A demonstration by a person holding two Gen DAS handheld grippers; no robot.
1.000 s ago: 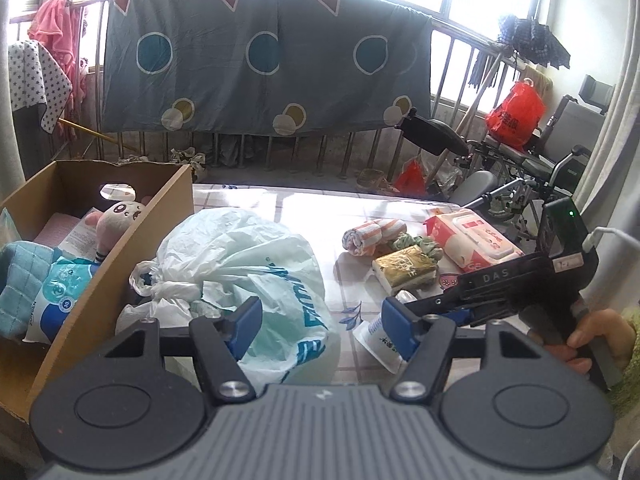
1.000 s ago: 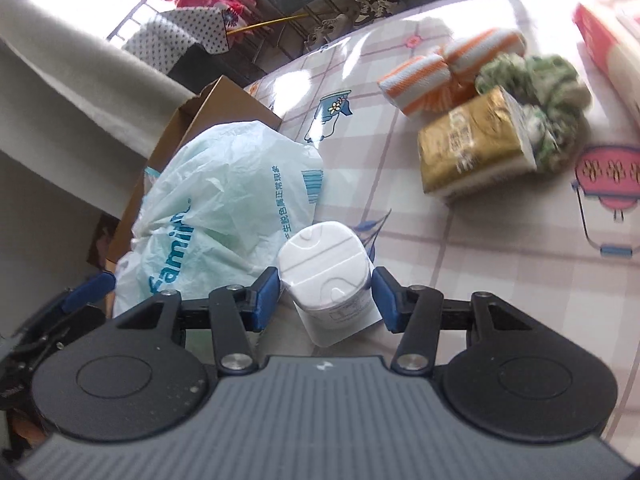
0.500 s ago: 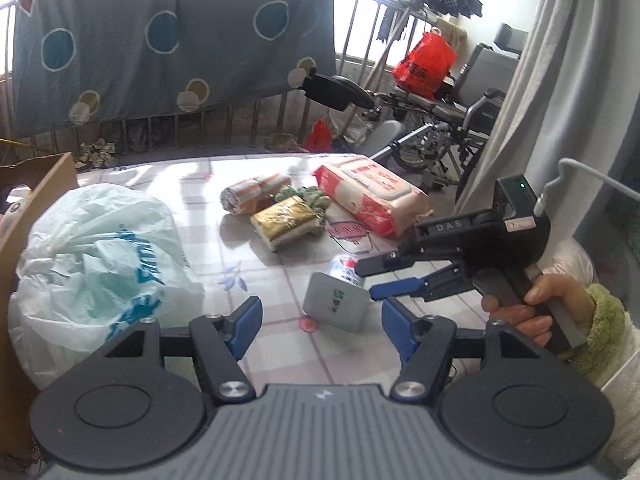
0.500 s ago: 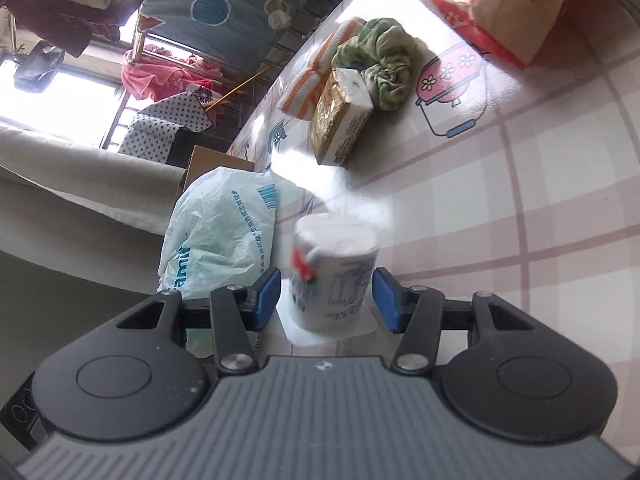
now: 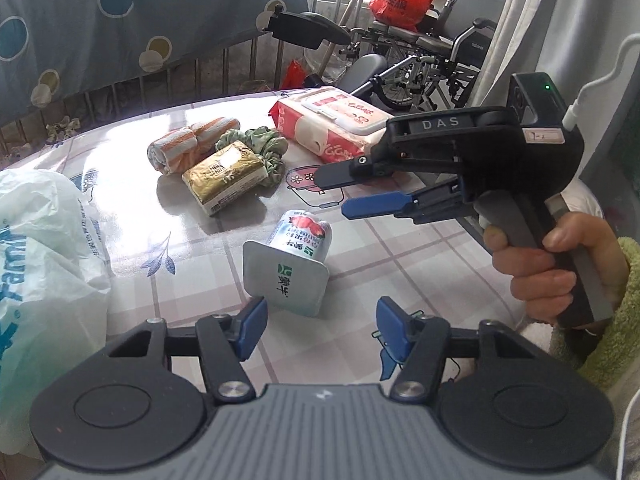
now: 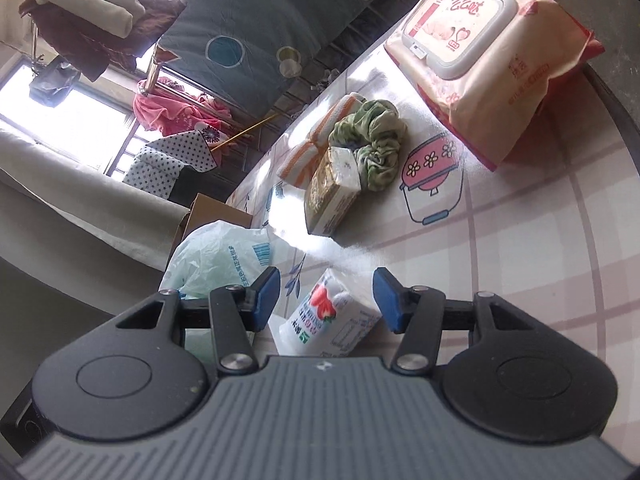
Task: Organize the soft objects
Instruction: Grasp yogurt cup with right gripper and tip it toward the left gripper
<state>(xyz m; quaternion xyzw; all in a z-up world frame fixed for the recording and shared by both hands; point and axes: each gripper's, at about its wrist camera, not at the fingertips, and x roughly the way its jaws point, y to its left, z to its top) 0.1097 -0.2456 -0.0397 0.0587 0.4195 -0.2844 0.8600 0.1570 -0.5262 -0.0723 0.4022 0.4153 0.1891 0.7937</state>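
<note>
A yogurt cup (image 5: 294, 258) lies on its side on the checked tablecloth, lid toward me; it also shows in the right wrist view (image 6: 332, 320). My left gripper (image 5: 318, 322) is open and empty just in front of the cup. My right gripper (image 6: 325, 298) is open and empty, hovering above the cup; it shows in the left wrist view (image 5: 334, 192) too. Further back lie a striped orange rolled towel (image 5: 192, 148), a gold tissue pack (image 5: 224, 176), a green scrunchie (image 5: 268, 150) and a wet-wipes pack (image 5: 332, 120).
A white plastic bag (image 5: 44, 264) bulges at the left, against a cardboard box (image 6: 212, 216). The table edge (image 6: 612, 108) curves at the right. A railing with a hanging blue quilt (image 5: 100, 20) and a wheelchair (image 5: 432, 60) stand behind the table.
My right gripper let go of the yogurt cup, which now lies on its side on the table, and lifted away open. My left gripper swung right, from the bag toward the cup.
</note>
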